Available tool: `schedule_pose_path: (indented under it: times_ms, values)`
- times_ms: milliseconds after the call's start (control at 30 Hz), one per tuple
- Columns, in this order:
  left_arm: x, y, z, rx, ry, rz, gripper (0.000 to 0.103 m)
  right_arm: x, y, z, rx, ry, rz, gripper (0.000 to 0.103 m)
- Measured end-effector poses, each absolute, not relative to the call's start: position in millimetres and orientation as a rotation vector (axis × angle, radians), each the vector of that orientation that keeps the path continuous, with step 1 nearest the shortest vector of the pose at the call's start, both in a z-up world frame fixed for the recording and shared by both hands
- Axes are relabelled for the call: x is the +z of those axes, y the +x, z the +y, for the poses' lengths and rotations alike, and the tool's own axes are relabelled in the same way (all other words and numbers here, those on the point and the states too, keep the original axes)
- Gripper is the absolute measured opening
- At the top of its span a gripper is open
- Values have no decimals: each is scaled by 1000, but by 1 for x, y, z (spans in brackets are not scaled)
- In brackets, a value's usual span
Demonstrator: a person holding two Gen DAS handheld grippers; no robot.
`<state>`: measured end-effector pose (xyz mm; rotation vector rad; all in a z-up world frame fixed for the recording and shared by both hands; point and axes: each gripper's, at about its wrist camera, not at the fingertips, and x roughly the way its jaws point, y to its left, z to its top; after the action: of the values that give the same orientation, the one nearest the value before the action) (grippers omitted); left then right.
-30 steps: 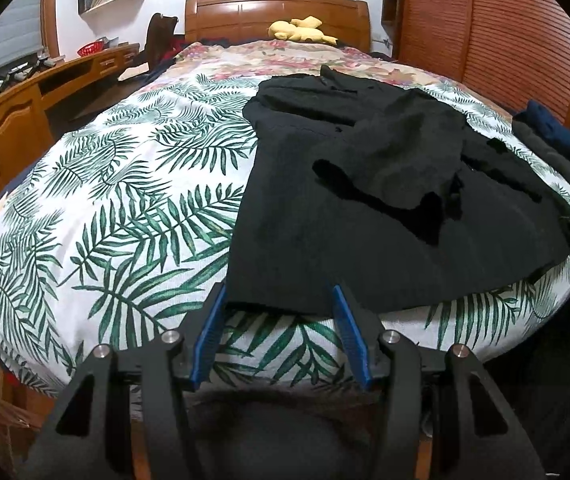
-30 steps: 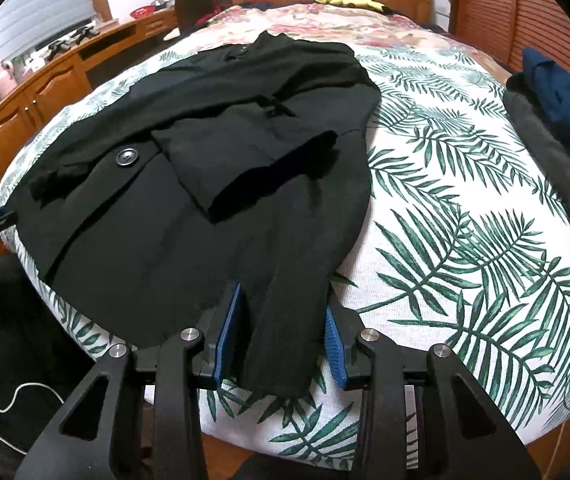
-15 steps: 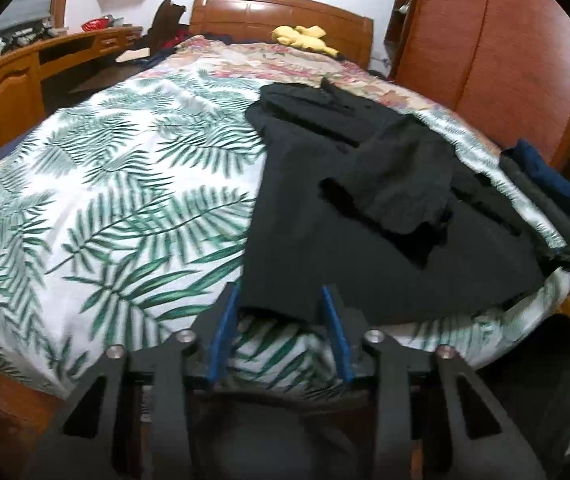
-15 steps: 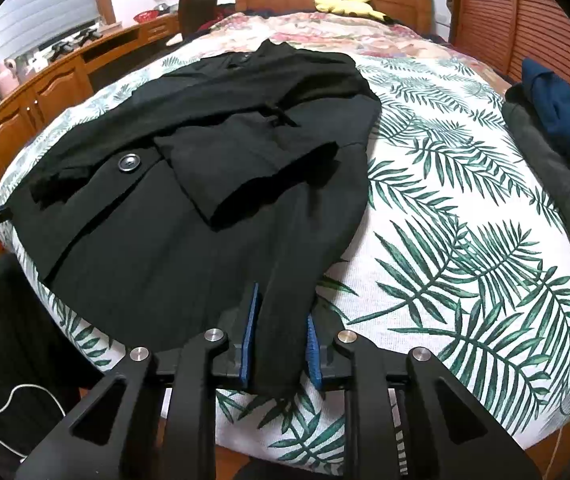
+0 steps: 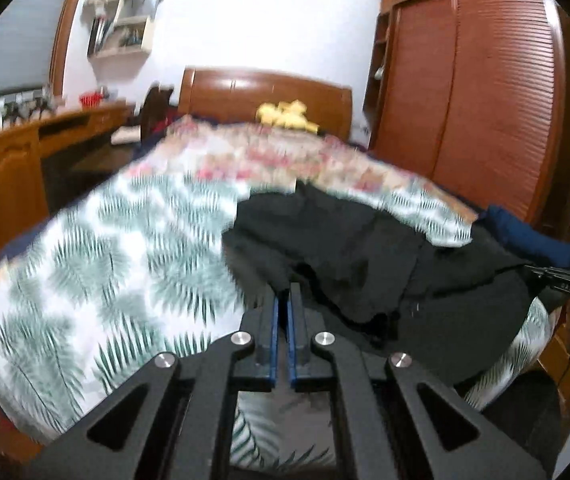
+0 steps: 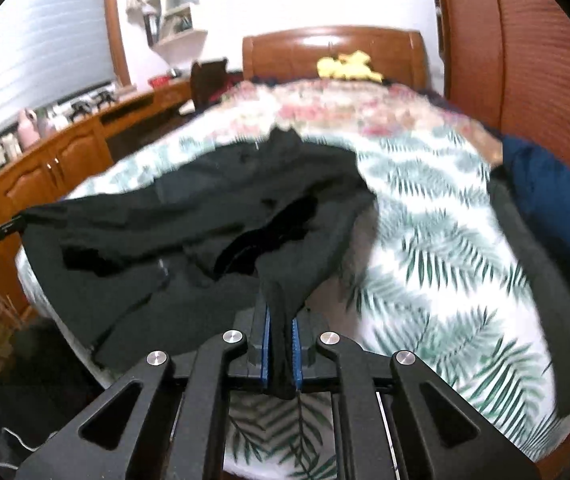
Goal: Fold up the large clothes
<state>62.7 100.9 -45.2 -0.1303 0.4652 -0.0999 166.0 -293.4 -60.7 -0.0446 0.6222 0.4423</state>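
A large black coat (image 5: 365,256) lies on the bed with the palm-leaf cover (image 5: 117,264). It also shows in the right wrist view (image 6: 205,216). My left gripper (image 5: 288,300) is shut on the coat's near left hem corner and holds it raised off the bed. My right gripper (image 6: 281,320) is shut on the near right hem corner, and black cloth hangs down between its blue pads. The hem stretches between the two grippers. Both views are blurred by motion.
A wooden headboard (image 5: 265,96) with a yellow soft toy (image 5: 285,114) stands at the far end. A wooden desk and cabinets (image 5: 9,176) run along the left, a louvred wardrobe (image 5: 485,96) along the right. Dark blue folded clothes (image 6: 553,208) lie at the bed's right edge.
Both grippers have closed fully on the coat's near hem corners and lifted them off the bed. Both cameras have tilted upward.
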Motion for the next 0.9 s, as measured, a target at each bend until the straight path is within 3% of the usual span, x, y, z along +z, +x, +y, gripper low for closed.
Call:
schedule_pose_path:
  times_ms: [533, 900]
  values:
    - [81, 2, 103, -98, -98, 218, 0, 73, 92, -302, 464, -129, 373, 5]
    - [118, -16, 89, -70, -27, 142, 0, 100, 55, -316, 441, -159, 279, 5]
